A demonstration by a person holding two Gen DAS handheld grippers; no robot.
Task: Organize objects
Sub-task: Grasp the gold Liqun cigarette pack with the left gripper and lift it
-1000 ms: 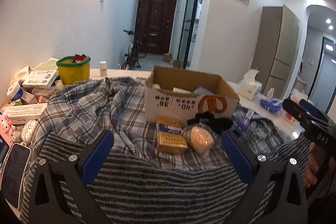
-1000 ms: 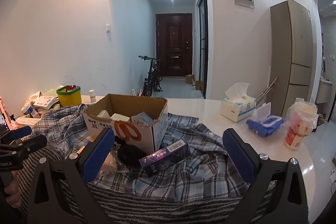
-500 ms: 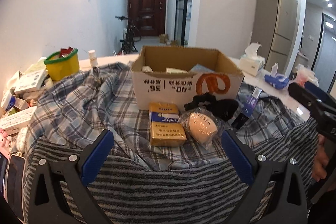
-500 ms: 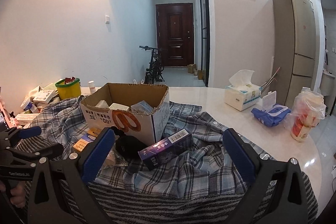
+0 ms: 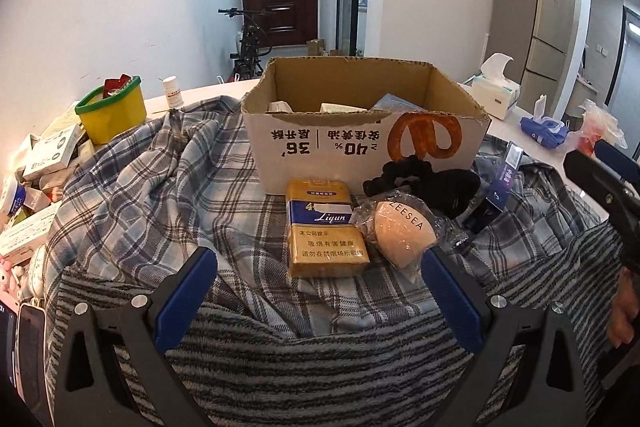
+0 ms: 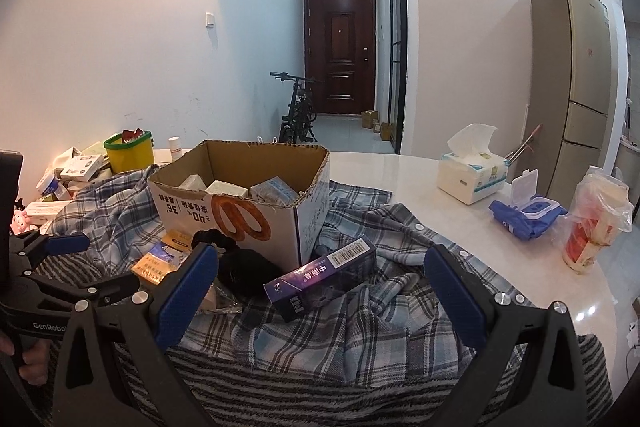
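Approach is the step I judge myself to be in — nothing is picked up yet. My left gripper (image 5: 320, 287) has its blue-padded fingers (image 5: 186, 291) spread wide and empty, lined up on the gold-and-blue cigarette pack (image 5: 326, 227) lying flat on the rumpled blue plaid shirt (image 5: 160, 195). Just beside the pack sits the peach makeup sponge in clear wrap (image 5: 400, 233), with the black fabric scrunchie (image 5: 424, 183) behind it, near the front wall of the open brown cardboard box (image 5: 360, 131). The box already holds a few small cartons.

My right gripper (image 6: 320, 287) is likewise wide open and holds nothing; the long purple carton with a barcode (image 6: 324, 275) lies tilted on the shirt between its fingers' line of sight, near the box's corner.

All of this rests on the shirt and a grey striped towel (image 5: 320, 367) over the pale desk (image 6: 420, 195).

Next, I reckon, I push the left gripper forward and down so the fingers straddle the pack across its narrow width, close, then lift it over the box rim — taking care not to snag cloth or nudge the sponge.
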